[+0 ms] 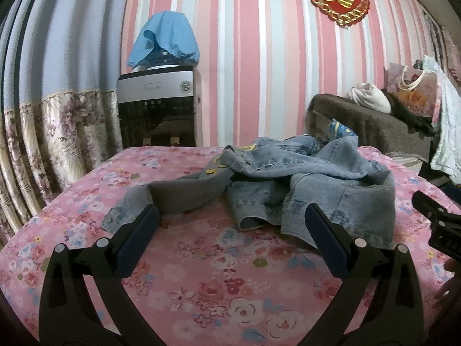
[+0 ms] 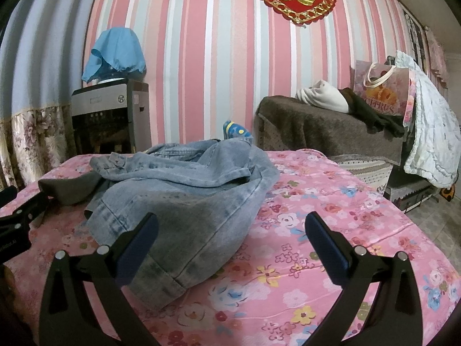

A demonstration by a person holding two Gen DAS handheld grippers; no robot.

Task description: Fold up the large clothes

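On bed (image 1: pixel 201 274): crumpled denim jacket (image 1: pixel 302 178) | gift bag (image 2: pixel 380 92) contents hidden | both jaws wide, empty

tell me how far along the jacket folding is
Nothing looks done yet: the denim jacket lies in a crumpled heap on the floral bedspread, its grey lining turned out in places. Nothing is in hand either: the left gripper and right gripper are both open and empty, just short of the near hem. Spreading it flat and every fold remain.

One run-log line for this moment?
stage: start | denim jacket: crumpled on bed | left gripper: open | right gripper: open
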